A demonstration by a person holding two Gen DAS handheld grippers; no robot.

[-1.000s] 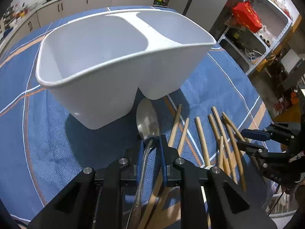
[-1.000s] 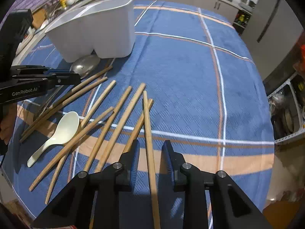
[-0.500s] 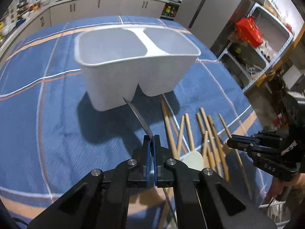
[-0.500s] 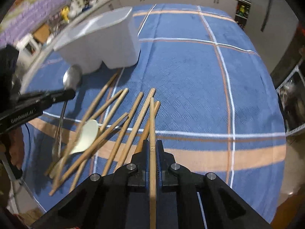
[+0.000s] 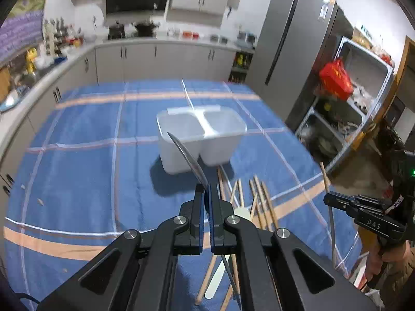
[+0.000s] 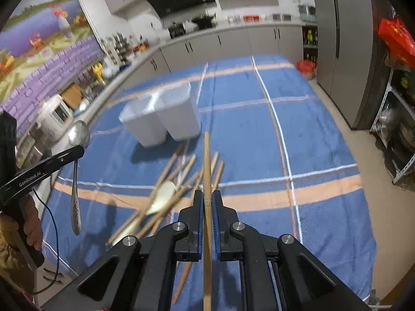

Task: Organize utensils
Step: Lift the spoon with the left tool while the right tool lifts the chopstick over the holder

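Note:
My left gripper (image 5: 206, 194) is shut on a metal spoon (image 5: 187, 158), held high above the blue tablecloth; the same spoon (image 6: 76, 155) hangs from it in the right wrist view. My right gripper (image 6: 207, 202) is shut on a wooden chopstick (image 6: 206, 165), also lifted; it shows in the left wrist view (image 5: 327, 202) too. The white two-compartment holder (image 5: 199, 137) stands on the cloth ahead, also in the right wrist view (image 6: 160, 115). Several chopsticks (image 6: 179, 178) and a white spoon (image 6: 162, 194) lie in a pile in front of it.
The table is covered by a blue cloth with orange and white stripes (image 5: 90, 155). Kitchen counters (image 5: 155, 51) run along the back and left, a fridge (image 5: 285, 51) and metal shelves (image 5: 350, 103) stand to the right.
Both grippers have risen well above the table with their loads, the spoon and the chopstick. The holder now looks smaller and farther away.

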